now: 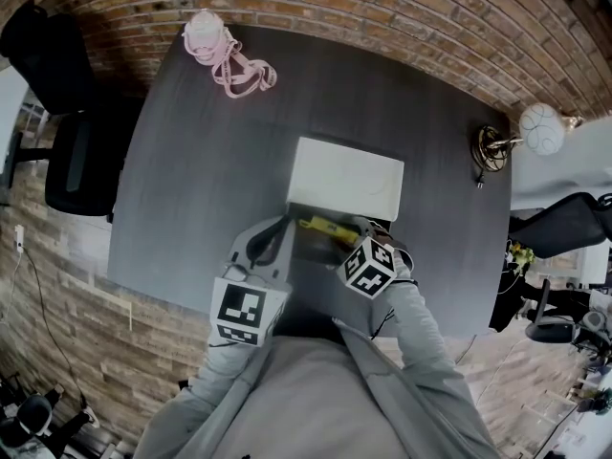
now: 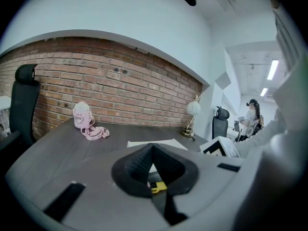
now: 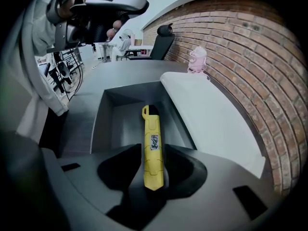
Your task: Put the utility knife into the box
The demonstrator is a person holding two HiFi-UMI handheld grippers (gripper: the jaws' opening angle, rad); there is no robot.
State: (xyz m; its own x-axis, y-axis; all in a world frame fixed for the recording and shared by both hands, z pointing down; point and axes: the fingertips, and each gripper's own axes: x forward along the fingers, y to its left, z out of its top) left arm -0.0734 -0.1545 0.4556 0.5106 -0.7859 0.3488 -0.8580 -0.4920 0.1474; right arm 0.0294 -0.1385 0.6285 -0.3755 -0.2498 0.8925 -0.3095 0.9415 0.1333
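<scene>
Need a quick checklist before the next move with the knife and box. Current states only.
1. Box open: ok. The lid lies back and the box cavity is exposed.
2. Knife over the cavity: ok. Its far end points down into the box.
3. Cavity free of other things: ok, as far as the right gripper view shows.
4. Right tool grip: cannot tell. The knife sits between its pads, but whether they press on it is unclear.
5. Left tool empty: ok. Its tips are together with nothing between them.
6. Blade retracted: cannot tell.
</scene>
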